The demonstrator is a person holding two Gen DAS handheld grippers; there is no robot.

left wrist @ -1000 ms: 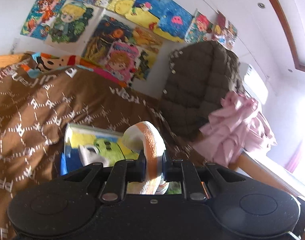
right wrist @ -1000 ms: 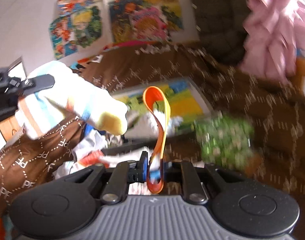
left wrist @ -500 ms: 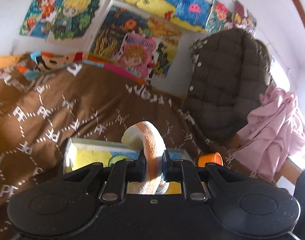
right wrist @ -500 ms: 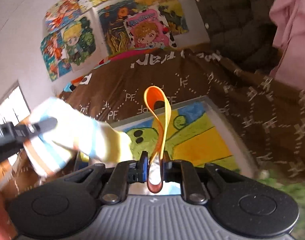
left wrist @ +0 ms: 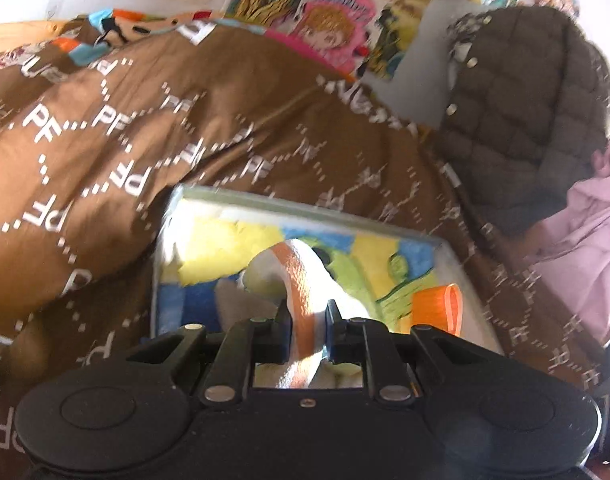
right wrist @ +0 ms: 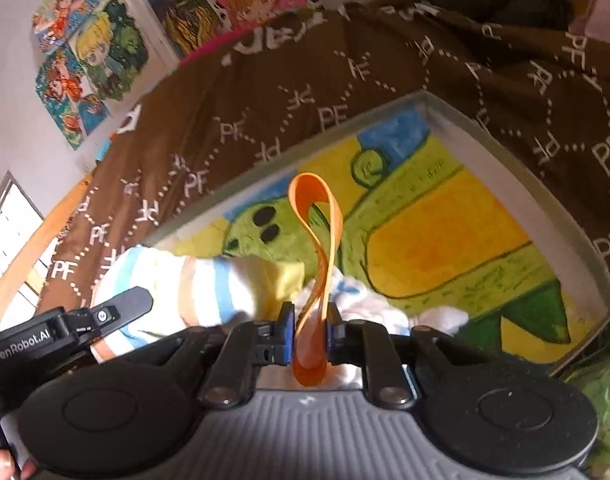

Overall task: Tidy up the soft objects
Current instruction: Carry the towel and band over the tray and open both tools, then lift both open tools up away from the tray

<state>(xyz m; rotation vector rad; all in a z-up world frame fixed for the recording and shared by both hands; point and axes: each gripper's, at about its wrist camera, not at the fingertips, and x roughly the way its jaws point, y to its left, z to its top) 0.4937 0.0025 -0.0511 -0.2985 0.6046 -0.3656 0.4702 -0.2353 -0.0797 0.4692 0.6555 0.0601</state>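
Both grippers clamped on soft items.
Left gripper (left wrist: 307, 326) pinches sock (left wrist: 301, 280); right gripper (right wrist: 309, 330) pinches band (right wrist: 319, 240). "PF" on blanket (right wrist: 345, 80) ahead; "GenRobot.AI" on the left gripper.

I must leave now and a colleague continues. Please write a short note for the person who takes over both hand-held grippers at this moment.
Left hand-held gripper: shut on the striped sock, held above the tray.
Right hand-held gripper: shut on the orange band, also above the tray.
The tray lies on the brown blanket; some white cloth already lies in it.
Done: both items picked up and brought over the tray.
Left: probably lower and release them into the tray.
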